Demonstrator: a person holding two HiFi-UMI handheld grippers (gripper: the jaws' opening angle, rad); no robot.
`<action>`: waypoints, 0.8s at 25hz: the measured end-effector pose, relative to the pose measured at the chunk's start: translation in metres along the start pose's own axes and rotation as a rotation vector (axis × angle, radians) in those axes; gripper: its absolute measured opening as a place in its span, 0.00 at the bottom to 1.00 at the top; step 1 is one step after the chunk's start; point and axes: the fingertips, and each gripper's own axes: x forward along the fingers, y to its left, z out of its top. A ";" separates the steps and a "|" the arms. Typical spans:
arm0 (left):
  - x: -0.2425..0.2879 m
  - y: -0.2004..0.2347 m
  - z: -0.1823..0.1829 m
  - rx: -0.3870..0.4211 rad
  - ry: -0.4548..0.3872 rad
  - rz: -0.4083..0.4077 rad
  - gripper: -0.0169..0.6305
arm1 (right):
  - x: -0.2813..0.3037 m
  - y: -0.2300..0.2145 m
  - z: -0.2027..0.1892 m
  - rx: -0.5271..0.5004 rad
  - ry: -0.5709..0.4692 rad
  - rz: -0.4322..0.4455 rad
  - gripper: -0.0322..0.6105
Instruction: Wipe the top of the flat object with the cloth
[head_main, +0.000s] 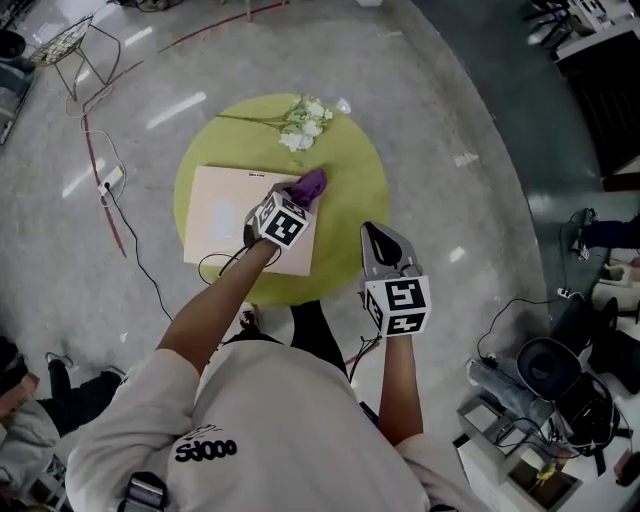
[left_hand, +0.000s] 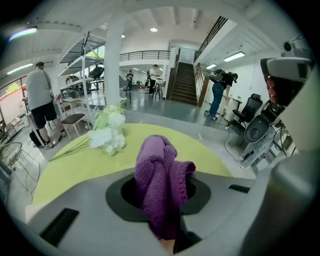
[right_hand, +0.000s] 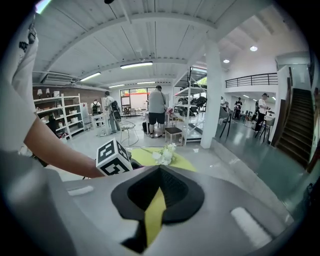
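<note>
A beige flat board (head_main: 225, 215) lies on the round yellow-green table (head_main: 355, 190). My left gripper (head_main: 301, 194) is shut on a bunched purple knit cloth (head_main: 311, 184) and holds it at the board's far right corner. In the left gripper view the cloth (left_hand: 162, 185) fills the gap between the jaws, hanging over the table (left_hand: 75, 165). My right gripper (head_main: 371, 232) hovers over the table's near right edge, to the right of the board, shut and empty. Between its jaws only a thin sliver of table shows in the right gripper (right_hand: 155, 212) view.
White flowers (head_main: 305, 122) with green stems lie at the table's far side, just beyond the cloth. A black cable (head_main: 140, 262) and a red cord (head_main: 98, 160) trail on the floor at left. A wire chair (head_main: 70, 45) stands far left, equipment (head_main: 545, 375) at right.
</note>
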 end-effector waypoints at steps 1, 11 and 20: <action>0.004 -0.009 0.002 0.015 0.005 -0.018 0.17 | -0.002 -0.003 -0.003 0.006 0.004 -0.009 0.06; -0.006 -0.042 -0.013 0.059 0.018 -0.066 0.17 | -0.008 0.004 -0.010 0.020 0.016 -0.024 0.06; -0.057 0.020 -0.062 -0.020 0.039 0.080 0.17 | 0.002 0.060 0.002 -0.009 -0.006 0.050 0.06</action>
